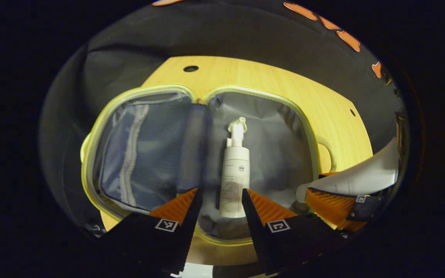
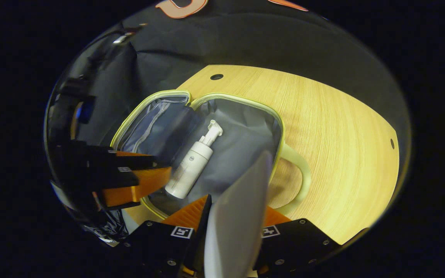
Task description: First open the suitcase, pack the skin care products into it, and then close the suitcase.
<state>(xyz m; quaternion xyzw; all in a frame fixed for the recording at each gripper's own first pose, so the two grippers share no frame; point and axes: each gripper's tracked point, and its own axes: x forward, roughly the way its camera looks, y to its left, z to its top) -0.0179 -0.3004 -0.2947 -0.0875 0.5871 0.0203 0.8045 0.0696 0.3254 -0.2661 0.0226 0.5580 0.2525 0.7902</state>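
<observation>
Currently, the scene is recorded as follows.

Suitcase (image 1: 91,154): laid open and flat on the wooden table (image 1: 269,77), with a pale yellow-green rim around both halves. In the left gripper view the left half is seen lined with dark blue mesh and a grey zip strip, and the right half with grey fabric. A pale handle (image 2: 298,170) is seen on the right side, resting on the table.

Pump bottle (image 1: 235,173): a white skin care bottle is seen lying on its side in the grey-lined right half, close beside the hinge, with its pump head pointing to the far side and its base toward the near rim.

Left gripper (image 1: 219,200): held above the near edge of the suitcase with its fingers spread wide. The bottle's base is seen between the two fingers, but no contact is shown; nothing is gripped. In the right gripper view it is seen at the left, just beside the bottle's base (image 2: 129,181).

Right gripper (image 2: 232,210): closed on a white tube (image 2: 238,216), which is pressed between both fingers and stands out ahead of them over the near right part of the suitcase. In the left gripper view the tube (image 1: 361,177) is seen at the right, above the suitcase's right rim.

Table: light wood, with small dark holes near its far edge.
</observation>
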